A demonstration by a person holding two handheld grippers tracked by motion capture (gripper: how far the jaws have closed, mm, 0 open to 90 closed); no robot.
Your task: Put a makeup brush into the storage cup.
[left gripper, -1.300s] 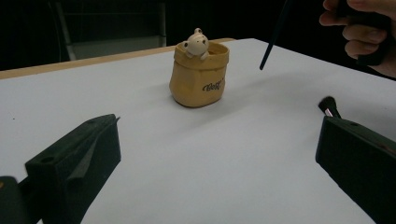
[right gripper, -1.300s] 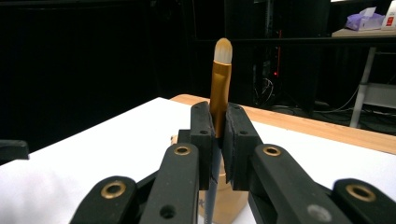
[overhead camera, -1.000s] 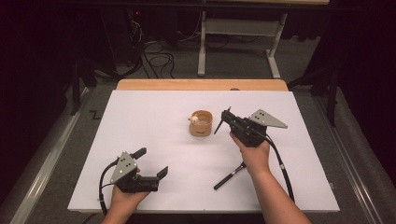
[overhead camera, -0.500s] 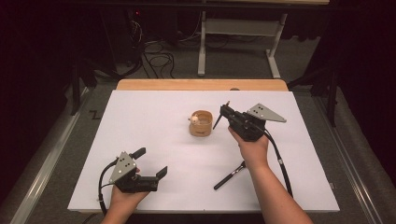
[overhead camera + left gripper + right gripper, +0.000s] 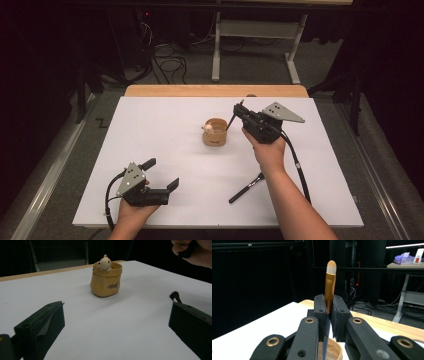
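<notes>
Right gripper (image 5: 328, 312): jaws pinched on a slim makeup brush (image 5: 330, 282), bristles up, handle end pointing down over the bear-trimmed pot (image 5: 215, 132), apparently so it can be stood inside handle first. Left gripper (image 5: 161, 175): jaws spread and empty, resting at the near table (image 5: 150, 125) edge, clear of the work. Second brush (image 5: 246, 188): lying flat near the right forearm, likely awaiting its turn.

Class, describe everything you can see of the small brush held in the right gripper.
The small brush has a short pale bristle tip, a coppery-gold ferrule and a dark handle. It stands upright, bristles up, clamped between the shut black jaws of the right gripper, which press on it near the ferrule. Its handle runs down toward the open mouth of the tan pot just below; whether its end touches the pot cannot be told. In the high view it shows as a thin dark stick.
</notes>
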